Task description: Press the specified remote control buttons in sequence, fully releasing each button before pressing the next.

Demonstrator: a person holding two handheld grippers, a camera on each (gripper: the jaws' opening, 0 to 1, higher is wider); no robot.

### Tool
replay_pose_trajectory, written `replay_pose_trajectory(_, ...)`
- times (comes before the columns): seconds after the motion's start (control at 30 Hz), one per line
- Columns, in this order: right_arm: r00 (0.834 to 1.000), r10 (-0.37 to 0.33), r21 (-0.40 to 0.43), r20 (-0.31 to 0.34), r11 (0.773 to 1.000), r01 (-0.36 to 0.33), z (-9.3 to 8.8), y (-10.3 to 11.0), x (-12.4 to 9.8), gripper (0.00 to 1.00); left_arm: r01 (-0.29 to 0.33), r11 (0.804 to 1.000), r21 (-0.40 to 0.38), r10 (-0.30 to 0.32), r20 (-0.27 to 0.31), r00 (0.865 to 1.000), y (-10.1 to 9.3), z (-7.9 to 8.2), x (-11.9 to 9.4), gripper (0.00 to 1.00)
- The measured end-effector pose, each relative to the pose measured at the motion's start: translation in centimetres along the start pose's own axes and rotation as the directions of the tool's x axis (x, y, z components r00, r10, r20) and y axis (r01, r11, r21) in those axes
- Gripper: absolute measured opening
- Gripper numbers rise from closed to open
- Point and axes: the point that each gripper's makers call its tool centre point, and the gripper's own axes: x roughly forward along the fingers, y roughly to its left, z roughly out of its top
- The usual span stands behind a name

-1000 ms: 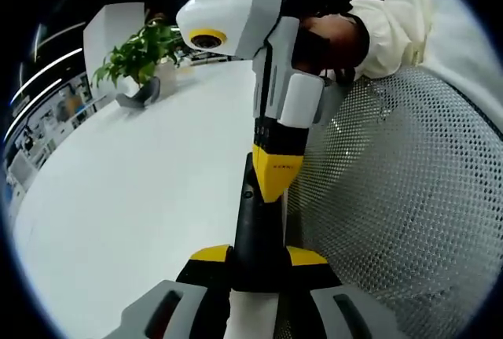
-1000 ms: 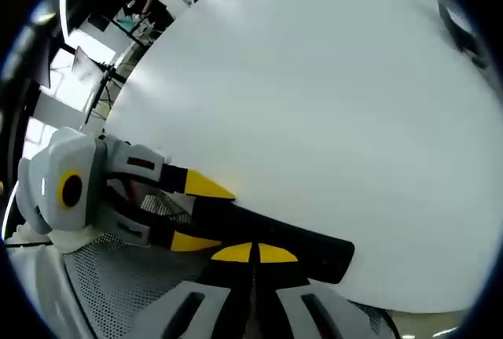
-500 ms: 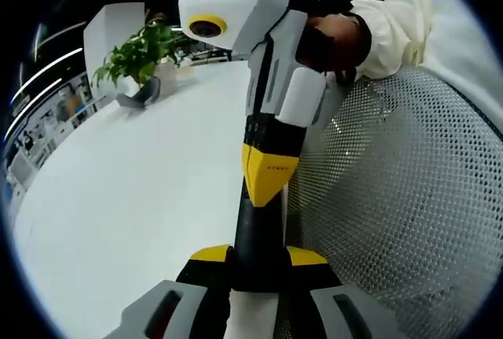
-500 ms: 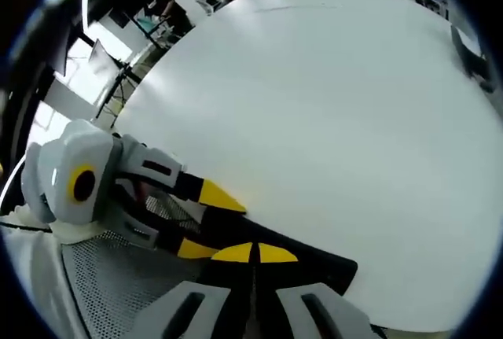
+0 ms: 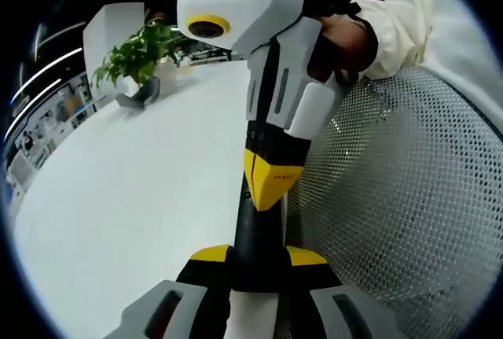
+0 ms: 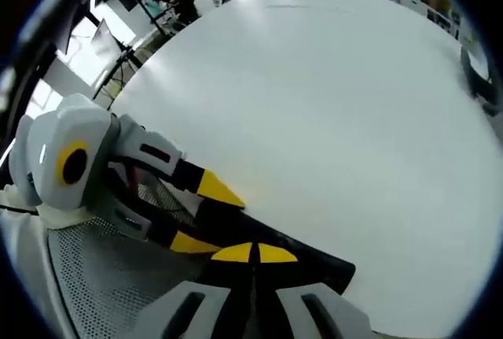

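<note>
**Q:** Location of the remote control?

**A:** Left gripper view: black remote control (image 5: 255, 237) at lower centre, running up from the bottom of the frame along the edge of the white bench (image 5: 134, 197). Right gripper view: same remote (image 6: 267, 248) at lower centre, lying diagonally from lower right to centre left.

**Q:** State of the left gripper?

**A:** Left gripper (image 5: 258, 259) at bottom centre of its own view, jaws closed onto the near end of the remote, one yellow tip on each side. Seen also in the right gripper view at centre left (image 6: 200, 215), yellow tips either side of the remote.

**Q:** State of the right gripper?

**A:** Right gripper (image 6: 253, 253) at bottom centre of its own view, jaws brought together, yellow tips meeting over the remote. In the left gripper view, descending from upper centre (image 5: 269, 186), yellow tips together, down at the remote's top face; actual contact not resolvable.

**Q:** Surroundings?

**A:** Left gripper view: perforated metal mesh surface (image 5: 409, 197) on the right; potted plant (image 5: 140, 56) at upper left; pale sleeve (image 5: 409, 16) at upper right.
</note>
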Motion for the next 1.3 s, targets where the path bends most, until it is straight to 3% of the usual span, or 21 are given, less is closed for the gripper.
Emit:
replay_pose_trajectory(0.37,0.999,0.037,0.041,0.01,0.998,-0.037,0.16,-0.01,-0.14,0.0,0.001,1.0,0.006,-0.001,0.0,1.0,-0.02,0.0,0.01,0.25)
replay_pose_trajectory(0.9,0.999,0.045,-0.019,0.017,0.999,-0.045,0.28,0.66,0.2,0.0,0.001,1.0,0.006,-0.001,0.002,1.0,0.0,0.03,-0.03,0.25)
replay_pose_trajectory(1.3,1.0,0.008,-0.074,0.024,0.997,-0.006,0.33,0.65,0.28,0.0,-0.001,1.0,0.016,0.001,-0.008,1.0,-0.04,0.04,-0.02,0.25)
